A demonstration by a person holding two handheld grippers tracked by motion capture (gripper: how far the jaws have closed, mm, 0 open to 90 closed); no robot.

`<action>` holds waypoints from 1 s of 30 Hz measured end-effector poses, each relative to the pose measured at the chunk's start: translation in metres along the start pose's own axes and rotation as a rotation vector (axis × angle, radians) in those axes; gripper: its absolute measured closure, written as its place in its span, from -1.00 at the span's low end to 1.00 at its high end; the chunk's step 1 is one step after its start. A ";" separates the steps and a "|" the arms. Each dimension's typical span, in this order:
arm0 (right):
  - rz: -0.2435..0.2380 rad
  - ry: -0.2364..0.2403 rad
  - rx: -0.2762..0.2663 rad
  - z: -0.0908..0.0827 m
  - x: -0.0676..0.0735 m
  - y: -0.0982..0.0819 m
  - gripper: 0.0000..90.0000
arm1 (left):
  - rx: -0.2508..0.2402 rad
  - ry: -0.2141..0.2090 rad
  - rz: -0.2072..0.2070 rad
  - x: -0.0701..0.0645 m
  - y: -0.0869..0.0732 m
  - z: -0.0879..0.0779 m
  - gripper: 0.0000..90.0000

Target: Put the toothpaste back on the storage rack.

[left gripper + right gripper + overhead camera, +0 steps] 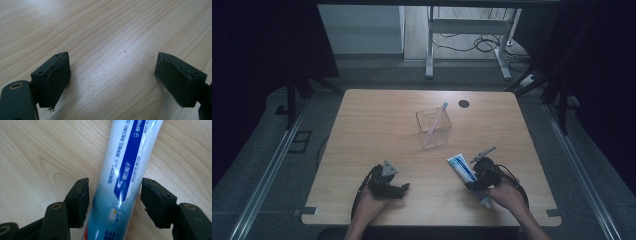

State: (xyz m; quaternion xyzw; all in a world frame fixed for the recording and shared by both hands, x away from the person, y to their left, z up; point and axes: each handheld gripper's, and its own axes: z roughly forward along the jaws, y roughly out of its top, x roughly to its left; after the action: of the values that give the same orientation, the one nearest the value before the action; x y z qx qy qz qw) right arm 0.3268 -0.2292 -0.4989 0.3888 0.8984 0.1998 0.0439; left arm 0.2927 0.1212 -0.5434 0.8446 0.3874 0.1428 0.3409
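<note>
A white and blue toothpaste tube (460, 166) (125, 162) lies flat on the wooden table (372, 130) at the front right. My right gripper (476, 179) (115, 195) straddles the tube near its lower end, one jaw on each side. A thin gap shows at each pad, so the gripper is open. My left gripper (404, 188) (112, 77) rests low at the front left of the table. Its jaws are spread wide over bare wood with nothing between them. A clear plastic box (433, 131) stands mid-table with a pink and blue toothbrush (438, 117) leaning inside it.
A round black cable hole (463, 103) sits near the table's far edge. Bare wood stretches across the left half and between the two grippers. A white desk frame (469, 30) and cables lie on the floor beyond the table.
</note>
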 end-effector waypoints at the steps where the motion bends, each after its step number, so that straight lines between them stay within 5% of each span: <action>1: 0.004 -0.005 0.005 0.001 0.000 0.001 -0.12 | 0.001 0.000 0.001 0.000 0.000 0.000 -0.70; 11: 0.029 -0.021 0.049 0.011 -0.001 0.008 -0.02 | -0.001 0.000 0.000 0.000 0.000 0.000 -0.70; 17: 0.045 -0.011 0.078 0.008 -0.001 0.011 0.37 | -0.001 0.000 0.001 0.000 0.000 0.000 -0.70; 30: 0.010 -0.020 0.065 -0.001 -0.001 0.008 0.60 | 0.001 0.000 0.000 0.000 0.000 0.000 -0.70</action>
State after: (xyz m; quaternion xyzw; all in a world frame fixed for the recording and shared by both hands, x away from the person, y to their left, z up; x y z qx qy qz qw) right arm 0.3322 -0.2253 -0.4953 0.3966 0.9019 0.1667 0.0391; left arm 0.2927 0.1212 -0.5433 0.8447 0.3876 0.1425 0.3405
